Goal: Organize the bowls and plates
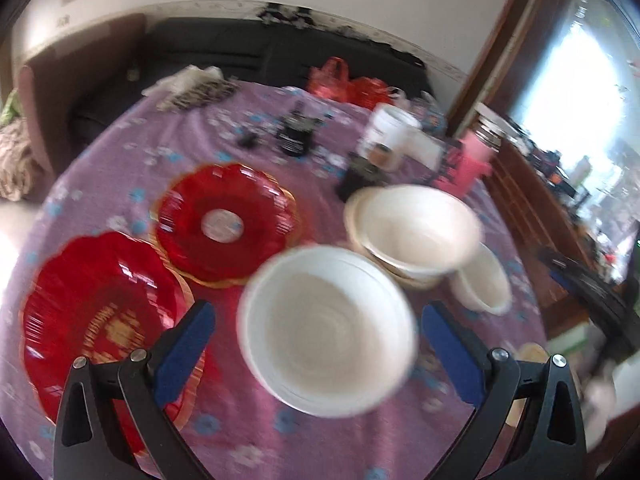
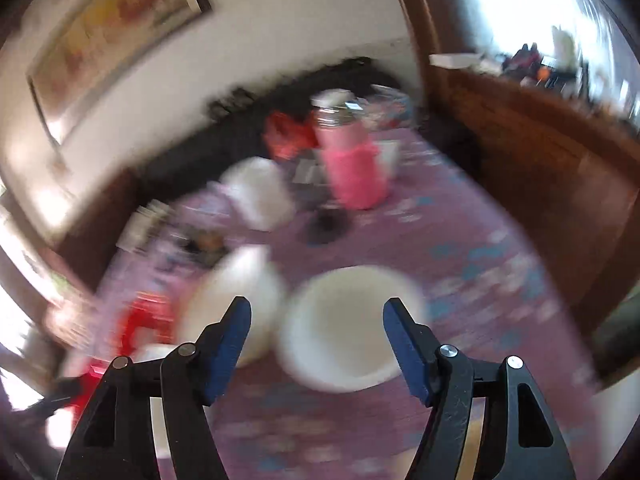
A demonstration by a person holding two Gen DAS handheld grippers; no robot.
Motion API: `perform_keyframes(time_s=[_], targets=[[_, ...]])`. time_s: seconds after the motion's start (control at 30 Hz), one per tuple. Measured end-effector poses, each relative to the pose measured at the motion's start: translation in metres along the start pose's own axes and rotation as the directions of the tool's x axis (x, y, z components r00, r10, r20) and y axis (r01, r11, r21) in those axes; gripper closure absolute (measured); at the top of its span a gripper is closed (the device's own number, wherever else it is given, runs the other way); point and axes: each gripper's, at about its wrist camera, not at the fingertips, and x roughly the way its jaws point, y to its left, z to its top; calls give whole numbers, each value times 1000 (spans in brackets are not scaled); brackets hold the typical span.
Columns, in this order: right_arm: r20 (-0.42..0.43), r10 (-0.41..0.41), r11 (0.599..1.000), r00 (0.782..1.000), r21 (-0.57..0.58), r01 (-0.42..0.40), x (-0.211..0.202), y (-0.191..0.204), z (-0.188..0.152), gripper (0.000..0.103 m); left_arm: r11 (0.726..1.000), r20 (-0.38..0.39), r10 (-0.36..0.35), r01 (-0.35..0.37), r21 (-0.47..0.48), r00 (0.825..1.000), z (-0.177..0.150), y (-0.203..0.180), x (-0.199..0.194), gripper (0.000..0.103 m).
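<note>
Because both your tongs, left (image 1: 318, 330) and right (image 2: 316, 322), gape empty, the bowl (image 1: 326, 330) sits free; its stack (image 1: 416, 232) waits at one o'clock.

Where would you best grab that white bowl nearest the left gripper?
Probably by its rim. The white bowl sits upright, mouth open, wider than a comfortable span, so come from above and pinch one pad inside, one outside the near wall. The left gripper stands open, apart from it.
</note>
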Motion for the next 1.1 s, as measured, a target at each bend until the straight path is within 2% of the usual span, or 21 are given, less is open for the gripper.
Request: perform_keyframes(time_s=[0.03, 0.07, 0.2, 0.3, 0.37, 0.47, 0.53, 0.63, 0.77, 0.97, 1.1], targets=[[-51, -42, 999, 998, -24, 41, 16, -12, 6, 30, 1000, -4, -23, 23, 17, 1000, -3, -10, 1, 0], [-87, -50, 999, 995, -26, 48, 26, -18, 8, 30, 998, -10, -45, 46, 41, 999, -7, -23, 3, 0], [-234, 21, 1000, 972, 25, -15, 70, -56, 11, 31, 985, -54, -95, 102, 137, 994, -15, -79, 18, 1], [-297, 32, 999, 954, 16, -29, 100, -68, 14, 32, 978, -109, -127, 143, 152, 986, -17, -112, 37, 12], [-343, 49, 999, 938, 11, -48, 117, -69, 16, 32, 977, -120, -133, 151, 150, 984, -18, -121, 42, 14], [-395, 84, 996, 915, 28, -80, 139, -71, 18, 48, 981, -126, -104, 123, 151, 987, -19, -130, 52, 14], [-419, 127, 992, 899, 43, -120, 146, -69, 17, 81, 985, -136, -90, 108, 133, 987, -19, -129, 59, 14], [-425, 178, 982, 888, 19, -187, 141, -61, 10, 89, 991, -148, -77, 93, 100, 986, -19, -124, 69, 14], [-436, 172, 972, 883, -68, -223, 124, -49, -4, 90, 994, -187, -70, 85, 72, 980, -23, -121, 89, 14], [-461, 247, 933, 852, -125, -337, 86, -43, -19, 91, 992, -224, -93, 111, 67, 970, -34, -127, 103, 14], [-490, 304, 891, 817, -156, -425, 67, -35, -36, 93, 991, -235, -109, 123, 47, 966, -37, -124, 106, 14]])
